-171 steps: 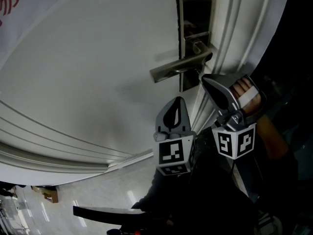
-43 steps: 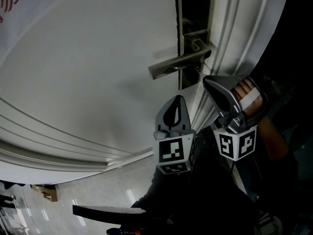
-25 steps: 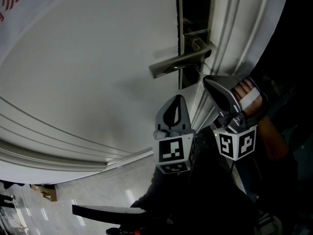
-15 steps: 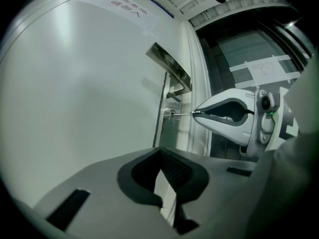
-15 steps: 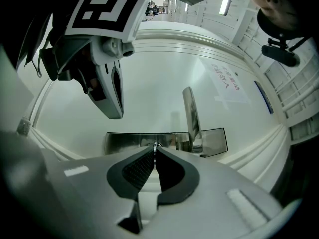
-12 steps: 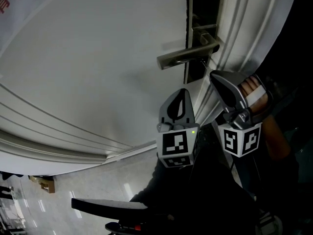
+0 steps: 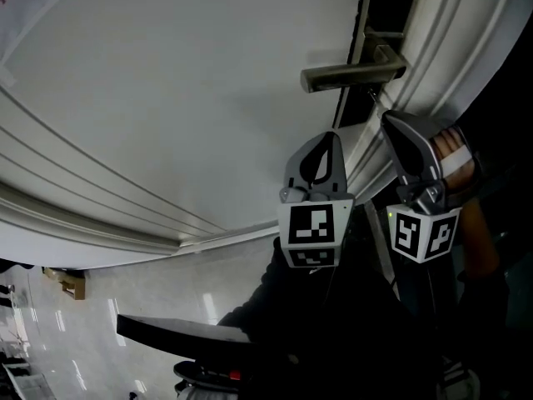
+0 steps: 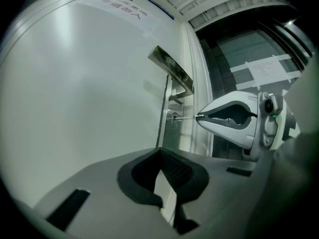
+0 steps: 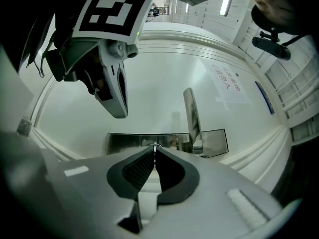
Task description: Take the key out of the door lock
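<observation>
- Right gripper [image 8: 198, 117]: jaws clamped together on the head of the key [image 8: 185, 117]. The right gripper view shows a thin metal edge pinched at the jaw tips.
- Key: the blade runs straight from the jaw tips to the lock cylinder [image 8: 173, 117]. Its far end meets the keyhole; no view shows whether it sits inside.
- Lock cylinder: set in the metal lock plate [image 9: 119, 143], just below the lever handle [image 7: 350, 75] as the left gripper view shows it.
- Left gripper [image 7: 330, 140]: jaws closed against each other, nothing between them. It hovers in front of the white door [image 7: 166, 98], just left of the right gripper, apart from the handle and the key.
- Floor [image 7: 100, 332]: glossy pale tiles, visible in the head view past the door's moulded edge.
</observation>
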Demonstrator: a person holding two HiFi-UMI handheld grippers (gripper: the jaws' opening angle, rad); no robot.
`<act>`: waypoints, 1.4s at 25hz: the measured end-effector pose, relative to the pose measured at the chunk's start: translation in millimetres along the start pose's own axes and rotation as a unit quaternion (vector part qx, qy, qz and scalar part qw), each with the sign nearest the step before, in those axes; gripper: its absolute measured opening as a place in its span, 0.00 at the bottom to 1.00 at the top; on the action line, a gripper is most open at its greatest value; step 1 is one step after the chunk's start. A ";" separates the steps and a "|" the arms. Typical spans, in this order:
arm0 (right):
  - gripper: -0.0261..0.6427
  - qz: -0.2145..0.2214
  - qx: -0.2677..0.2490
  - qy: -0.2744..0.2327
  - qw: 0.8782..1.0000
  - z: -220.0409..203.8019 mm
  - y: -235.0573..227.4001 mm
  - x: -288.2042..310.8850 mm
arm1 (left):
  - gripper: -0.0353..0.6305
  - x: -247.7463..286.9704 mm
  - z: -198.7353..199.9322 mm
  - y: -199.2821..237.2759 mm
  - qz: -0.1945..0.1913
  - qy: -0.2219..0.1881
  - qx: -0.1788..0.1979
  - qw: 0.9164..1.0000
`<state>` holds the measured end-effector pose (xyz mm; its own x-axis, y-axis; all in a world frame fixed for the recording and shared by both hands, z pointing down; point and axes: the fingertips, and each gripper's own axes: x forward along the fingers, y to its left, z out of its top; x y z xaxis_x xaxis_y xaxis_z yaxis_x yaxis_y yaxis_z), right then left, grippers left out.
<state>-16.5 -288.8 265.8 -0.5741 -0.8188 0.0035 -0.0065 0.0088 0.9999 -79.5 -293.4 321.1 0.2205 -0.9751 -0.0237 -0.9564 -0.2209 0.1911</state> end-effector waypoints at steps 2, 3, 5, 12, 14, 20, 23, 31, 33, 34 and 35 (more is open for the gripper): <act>0.06 0.001 0.000 -0.001 1.000 -0.6 0.7 0.1 | 0.05 1.1 0.8 0.5 0.000 -0.001 0.001 1.000; 0.06 0.000 -0.001 -0.002 1.000 -0.5 0.7 0.1 | 0.05 1.5 1.3 0.7 0.001 -0.001 0.001 1.000; 0.06 0.000 0.001 -0.003 1.000 0.4 0.5 -0.3 | 0.05 1.4 2.0 1.3 0.001 -0.002 0.001 1.000; 0.06 -0.003 0.009 -0.007 1.000 4.1 -1.2 -4.7 | 0.05 0.7 -1.3 6.9 0.009 0.010 0.006 1.000; 0.06 -0.004 0.013 -0.007 1.000 5.8 -2.0 -7.1 | 0.05 0.0 -2.5 9.2 0.011 0.013 0.014 1.000; 0.06 -0.020 0.072 -0.005 0.997 10.4 -2.4 -15.6 | 0.05 -3.4 -4.7 6.6 0.004 0.012 0.011 1.000; 0.06 -0.031 0.112 -0.009 0.993 13.7 -1.8 -21.4 | 0.05 -5.4 -3.3 2.1 -0.004 0.004 0.013 1.000; 0.06 -0.031 0.156 -0.007 0.987 15.4 9.7 -32.6 | 0.05 -12.9 -1.6 -5.0 -0.012 -0.003 0.020 1.000; 0.06 -0.035 0.177 -0.010 0.983 17.6 10.2 -33.6 | 0.05 -14.2 -2.6 -8.1 -0.016 -0.002 0.018 1.000; 0.06 -0.037 0.189 -0.012 0.981 18.6 10.2 -33.5 | 0.05 -14.5 -3.0 -9.5 -0.018 -0.001 0.016 1.000; 0.06 -0.039 0.199 -0.011 0.979 18.9 10.4 -33.4 | 0.05 -14.8 -4.0 -10.4 -0.019 0.000 0.015 1.000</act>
<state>-12.8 -250.5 275.9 -0.5773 -0.8129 -0.0775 -0.3676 0.1740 0.9136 -72.0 -276.7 323.4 0.2563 -0.9662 -0.0293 -0.9527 -0.2576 0.1614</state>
